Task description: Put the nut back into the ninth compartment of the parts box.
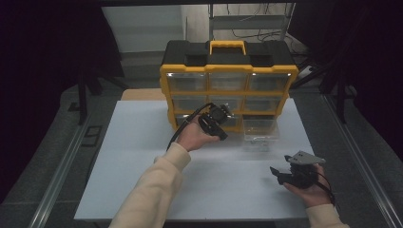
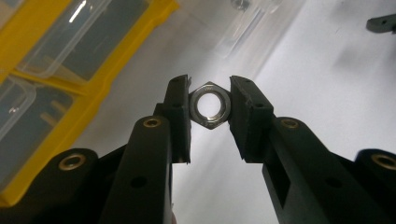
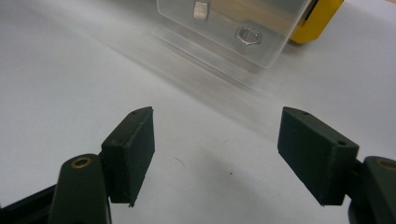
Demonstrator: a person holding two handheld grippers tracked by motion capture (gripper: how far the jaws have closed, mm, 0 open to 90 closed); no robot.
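The left tool [image 1: 215, 124], black and held in the person's left hand [image 1: 194, 137], hangs in the high view just in front of the lower drawers of the yellow-and-black plastic organiser case [image 1: 228, 76], above the pale grey tabletop [image 1: 142, 142]. The right tool [image 1: 284, 173] sits low near the tabletop's front right, held in the right hand [image 1: 311, 192]. A clear plastic drawer [image 1: 259, 135] stands on the tabletop in front of the case, between the two tools.

In the left gripper view, the left tool [image 2: 210, 105] is clamped on a small silver hexagonal metal nut [image 2: 210, 105]: the nut sits between the very tips of the two black jaws, its flats pressed by both pads, its hole facing the camera. The case's yellow frame [image 2: 100, 86] lies to the left behind it.

In the right gripper view, the right tool [image 3: 217, 140] stands wide apart with nothing between its jaws, over bare tabletop [image 3: 70, 70]. Beyond it, well apart, the clear drawer [image 3: 224, 42] holds another silver nut [image 3: 247, 35] and a small metal piece [image 3: 201, 9].
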